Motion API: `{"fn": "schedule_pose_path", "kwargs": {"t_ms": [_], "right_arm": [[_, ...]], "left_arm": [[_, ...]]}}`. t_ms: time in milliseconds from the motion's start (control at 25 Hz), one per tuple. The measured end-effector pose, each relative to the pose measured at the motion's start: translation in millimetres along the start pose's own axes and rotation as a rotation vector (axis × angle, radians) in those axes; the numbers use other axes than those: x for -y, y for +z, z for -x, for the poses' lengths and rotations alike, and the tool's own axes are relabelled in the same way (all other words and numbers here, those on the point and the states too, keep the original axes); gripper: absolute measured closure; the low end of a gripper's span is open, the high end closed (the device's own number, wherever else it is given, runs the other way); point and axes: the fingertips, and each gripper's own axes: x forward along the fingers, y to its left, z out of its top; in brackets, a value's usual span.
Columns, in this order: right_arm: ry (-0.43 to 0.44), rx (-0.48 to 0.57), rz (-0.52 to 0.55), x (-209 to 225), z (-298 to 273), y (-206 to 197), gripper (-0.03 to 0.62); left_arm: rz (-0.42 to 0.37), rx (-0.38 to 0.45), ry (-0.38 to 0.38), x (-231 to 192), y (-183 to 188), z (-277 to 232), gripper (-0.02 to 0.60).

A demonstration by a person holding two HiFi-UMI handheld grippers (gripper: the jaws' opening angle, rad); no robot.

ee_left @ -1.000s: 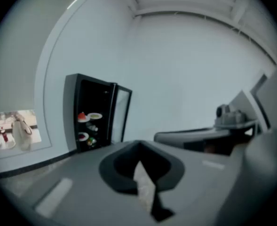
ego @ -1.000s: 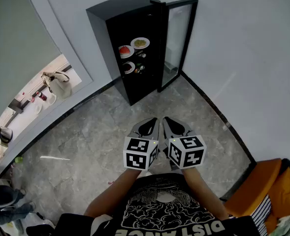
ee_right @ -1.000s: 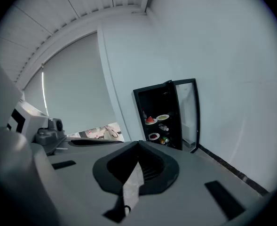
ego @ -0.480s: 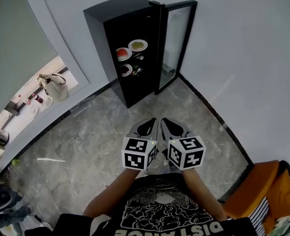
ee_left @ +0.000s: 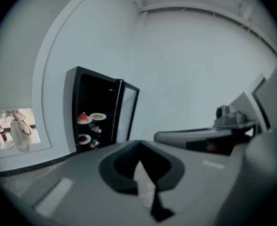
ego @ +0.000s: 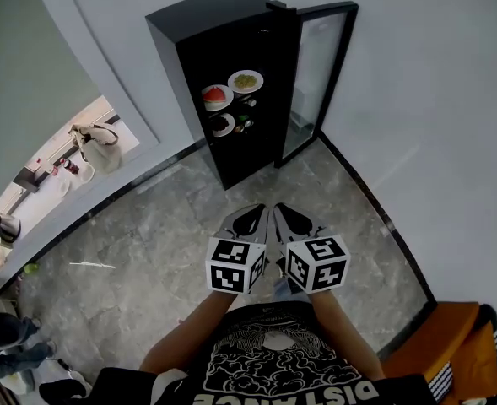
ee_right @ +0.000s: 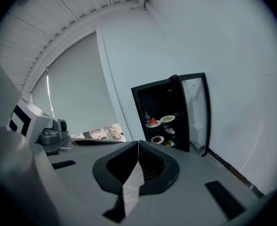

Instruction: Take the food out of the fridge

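A black fridge (ego: 223, 49) stands against the wall with its glass door (ego: 326, 66) swung open to the right. Inside, a plate of red food (ego: 217, 96) and a plate of yellow-green food (ego: 245, 81) sit on an upper shelf. A third plate (ego: 223, 124) and small bottles (ego: 245, 123) sit lower down. My left gripper (ego: 250, 218) and right gripper (ego: 290, 218) are held side by side over the floor, well short of the fridge, both shut and empty. The left gripper view shows the fridge (ee_left: 93, 112) beyond the shut left gripper (ee_left: 139, 150). The right gripper view shows it (ee_right: 169, 112) beyond the right gripper (ee_right: 138, 145).
Grey marble floor (ego: 172, 226) lies between me and the fridge. At the left, a low opening in the wall shows a bag (ego: 100, 146) on a counter. An orange seat (ego: 459, 336) stands at the bottom right. White walls with black skirting run behind and to the right.
Both grippers stay side by side and shut. The fridge has shifted a little to the right and looks slightly larger in the head view.
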Motion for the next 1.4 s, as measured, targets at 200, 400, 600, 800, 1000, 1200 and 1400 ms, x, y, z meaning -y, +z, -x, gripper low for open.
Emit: {"fn": "schedule_pose_path", "kwargs": {"t_ms": [200,400,600,800,1000,1200,1400], "right_arm": [[0.041,-0.015,0.0,37.5,-28.3,24.9,0.592],[0.077,-0.044,-0.01,66.5,-49.2,38.2,0.592],[0.12,-0.061,-0.027,97.4,-67.7,53.5,0.592],[0.174,-0.072,-0.042,123.6,-83.8,64.4,0.592],[0.249,-0.083,-0.058,128.6,-102.7,74.6,0.592],[0.328,-0.099,-0.07,113.4,-118.1,74.6,0.592],[0.367,-0.117,-0.105,110.6,-135.0,74.2,0.592]], "left_arm": [[0.003,-0.014,0.042,-10.3,18.6,-43.3,0.581],[0.022,-0.027,0.068,-14.8,32.3,-79.6,0.581],[0.056,-0.036,0.09,-18.0,43.4,-115.5,0.581],[0.047,-0.04,0.16,-23.7,54.4,-143.1,0.581],[0.061,-0.029,0.244,-39.2,66.9,-153.2,0.581],[0.074,-0.022,0.314,-58.9,69.6,-146.9,0.581],[0.082,-0.017,0.352,-76.5,74.2,-148.2,0.581]]}}
